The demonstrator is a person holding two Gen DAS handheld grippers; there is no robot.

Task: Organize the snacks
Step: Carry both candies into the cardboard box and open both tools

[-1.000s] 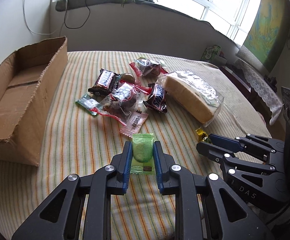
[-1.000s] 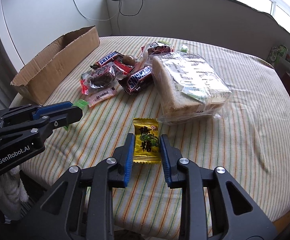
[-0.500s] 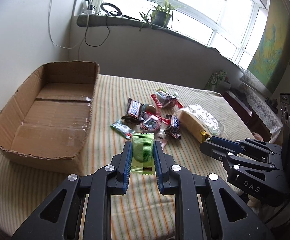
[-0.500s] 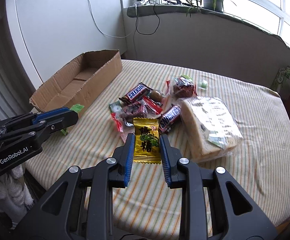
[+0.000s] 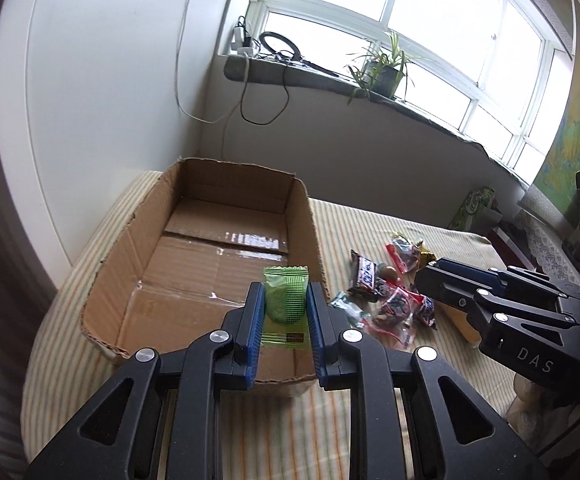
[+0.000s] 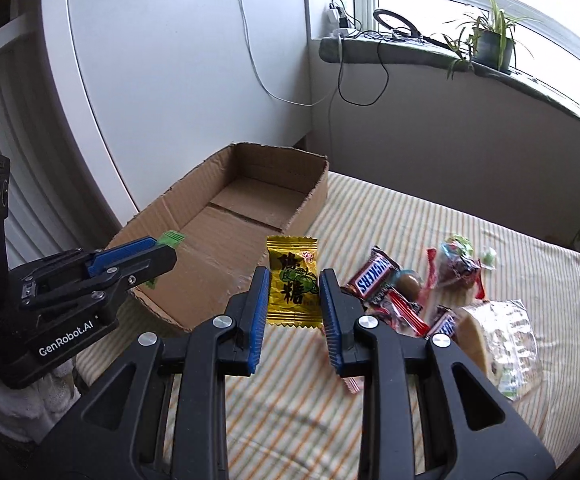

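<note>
My left gripper is shut on a green wrapped snack and holds it in the air over the near end of the open cardboard box. My right gripper is shut on a yellow candy packet and holds it raised, just right of the box. The left gripper also shows in the right wrist view, with the green wrapper at its tip. The right gripper shows in the left wrist view.
A pile of snacks lies on the striped tablecloth: Snickers bars, red wrapped sweets and a bagged loaf of bread. The box inside is bare. A windowsill with a potted plant and cables runs behind.
Both grippers have risen and swung left toward the cardboard box, each carrying its snack. The left one now hangs over the box's near end.
</note>
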